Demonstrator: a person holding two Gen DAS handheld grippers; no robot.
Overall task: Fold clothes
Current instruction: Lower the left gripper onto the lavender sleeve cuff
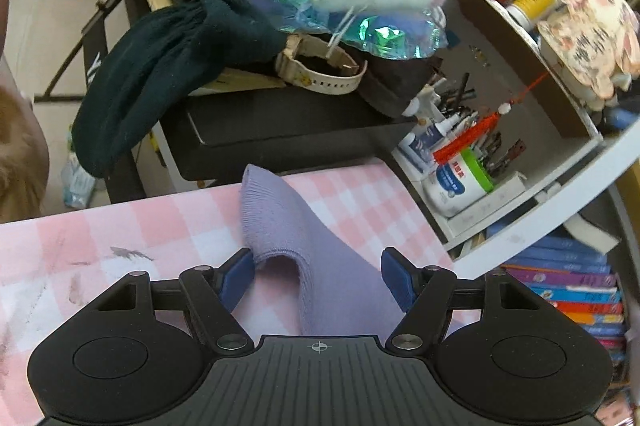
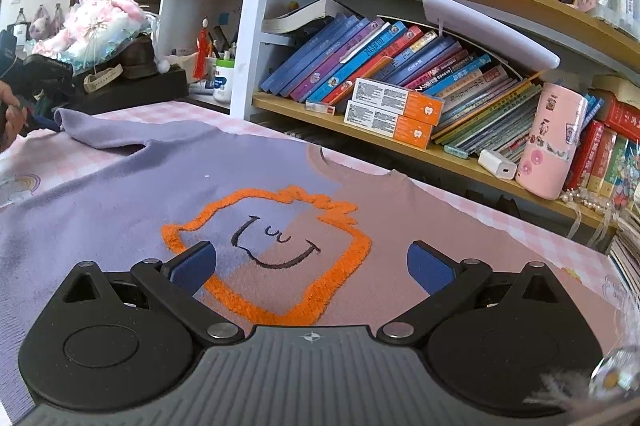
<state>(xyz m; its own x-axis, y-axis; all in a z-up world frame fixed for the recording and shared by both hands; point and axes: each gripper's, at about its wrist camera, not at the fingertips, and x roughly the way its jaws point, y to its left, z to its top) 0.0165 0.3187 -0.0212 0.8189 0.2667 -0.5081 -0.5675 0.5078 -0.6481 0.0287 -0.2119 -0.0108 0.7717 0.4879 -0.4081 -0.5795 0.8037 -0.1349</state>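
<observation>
Nearest the lens in the left wrist view, the left hand-held gripper stands with jaws apart around the lilac sleeve, pads not pressing it. That sleeve runs from lower centre toward the upper left, cuff farthest. One sweater lies flat on the pink checked surface; the right hand-held gripper hovers apart over its orange face, empty. Two grippers, one garment; the left is nearer the sleeve.

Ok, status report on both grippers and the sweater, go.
Left gripper open, straddling the purple sleeve, pads not pressing. Right gripper open above the sweater, holding nothing. Sweater spread flat on the pink checked cloth, unfolded. Nothing on it.
</observation>
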